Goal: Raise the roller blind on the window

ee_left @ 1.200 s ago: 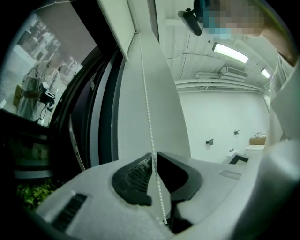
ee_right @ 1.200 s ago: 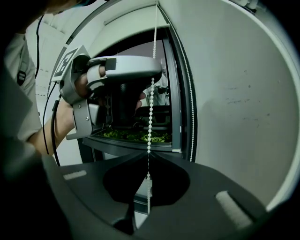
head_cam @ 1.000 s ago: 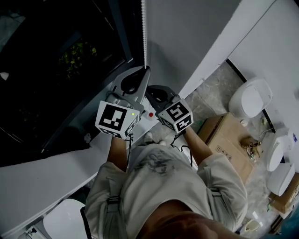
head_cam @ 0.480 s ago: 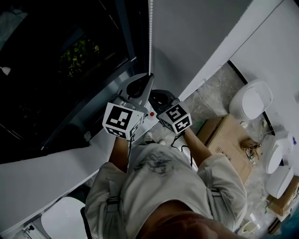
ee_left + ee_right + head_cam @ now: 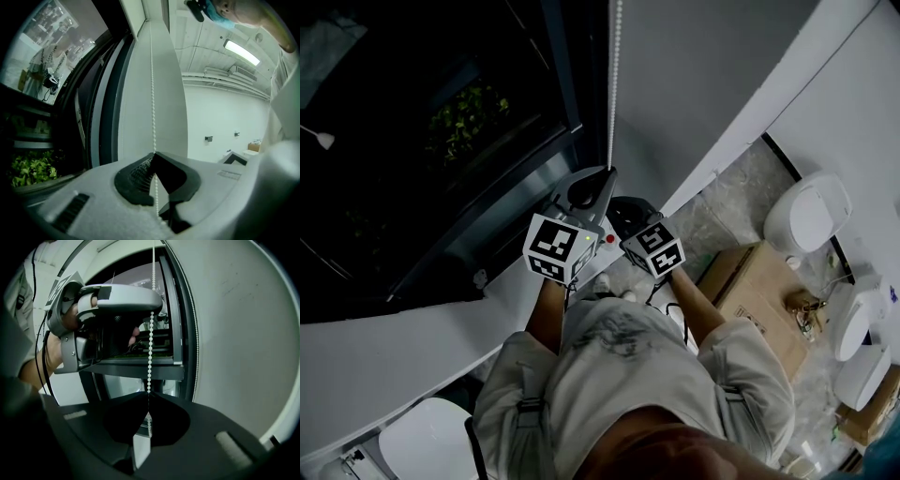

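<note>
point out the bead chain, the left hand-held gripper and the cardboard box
bead chain (image 5: 614, 84), head view, on the straight stretch above both grippers
left hand-held gripper (image 5: 153, 155), left gripper view, where its closed tips pinch the bead chain
cardboard box (image 5: 746, 281), head view, on its top face

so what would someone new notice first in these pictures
The white bead chain stands out first, hanging straight down beside the dark window at the top centre of the head view. Both tools are shut on it in front of the person, with the left tool higher and the right tool just below it.
</note>
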`<state>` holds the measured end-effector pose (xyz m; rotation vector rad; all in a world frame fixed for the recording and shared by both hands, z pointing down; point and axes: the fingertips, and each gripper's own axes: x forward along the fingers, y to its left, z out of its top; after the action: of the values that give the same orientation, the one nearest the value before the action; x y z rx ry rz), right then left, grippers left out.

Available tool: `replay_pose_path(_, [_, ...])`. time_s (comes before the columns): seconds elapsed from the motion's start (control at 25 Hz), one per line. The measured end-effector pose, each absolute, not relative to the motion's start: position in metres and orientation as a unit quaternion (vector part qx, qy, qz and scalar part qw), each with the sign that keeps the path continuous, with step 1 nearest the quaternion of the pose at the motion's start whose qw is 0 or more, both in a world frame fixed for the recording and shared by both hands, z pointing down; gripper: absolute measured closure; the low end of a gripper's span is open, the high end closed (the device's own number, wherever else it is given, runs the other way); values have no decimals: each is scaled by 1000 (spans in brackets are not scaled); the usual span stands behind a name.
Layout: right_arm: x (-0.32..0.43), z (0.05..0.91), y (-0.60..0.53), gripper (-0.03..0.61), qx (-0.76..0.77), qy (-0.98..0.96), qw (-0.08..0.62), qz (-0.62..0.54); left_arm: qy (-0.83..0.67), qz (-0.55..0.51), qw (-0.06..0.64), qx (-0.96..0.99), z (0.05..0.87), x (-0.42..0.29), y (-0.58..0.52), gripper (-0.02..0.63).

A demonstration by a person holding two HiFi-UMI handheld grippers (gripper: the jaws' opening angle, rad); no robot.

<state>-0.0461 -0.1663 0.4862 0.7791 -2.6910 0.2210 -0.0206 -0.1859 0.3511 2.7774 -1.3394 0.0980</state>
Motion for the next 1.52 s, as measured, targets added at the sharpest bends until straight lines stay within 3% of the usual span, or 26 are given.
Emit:
replay_pose_path(1.16, [-46, 540, -160, 566, 271, -931, 221, 100, -426, 67, 68, 900, 406, -25, -182, 603])
replay_pose_path(1.52, [-41, 528, -153, 560, 271, -938, 191, 99, -427, 63, 67, 900, 407, -30, -181, 603])
